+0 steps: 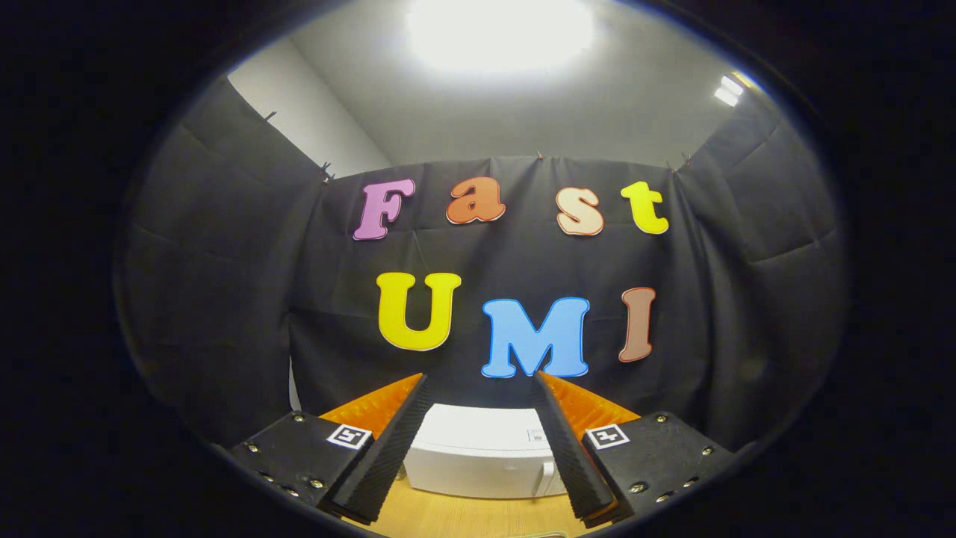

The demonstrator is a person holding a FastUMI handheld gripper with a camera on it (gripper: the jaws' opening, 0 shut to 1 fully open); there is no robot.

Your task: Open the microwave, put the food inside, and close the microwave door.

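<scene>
Gripper (480, 388): nearest, fingers spread wide apart, released, nothing between them, tilted up toward the booth wall
Fingers (388, 456): ribbed inner faces, each base carries a square marker tag
Microwave (478, 456): white, seen from above between the fingers and beyond them, door appears closed, handle (546, 478) on its right front
Table (463, 515): light wood, near edge under the fingers, microwave sits on it
Wall (224, 299): black cloth, far behind microwave, wraps left and right
Ceiling (485, 112): pale, bright light (499, 33) overhead
Food: cannot tell where it is
</scene>
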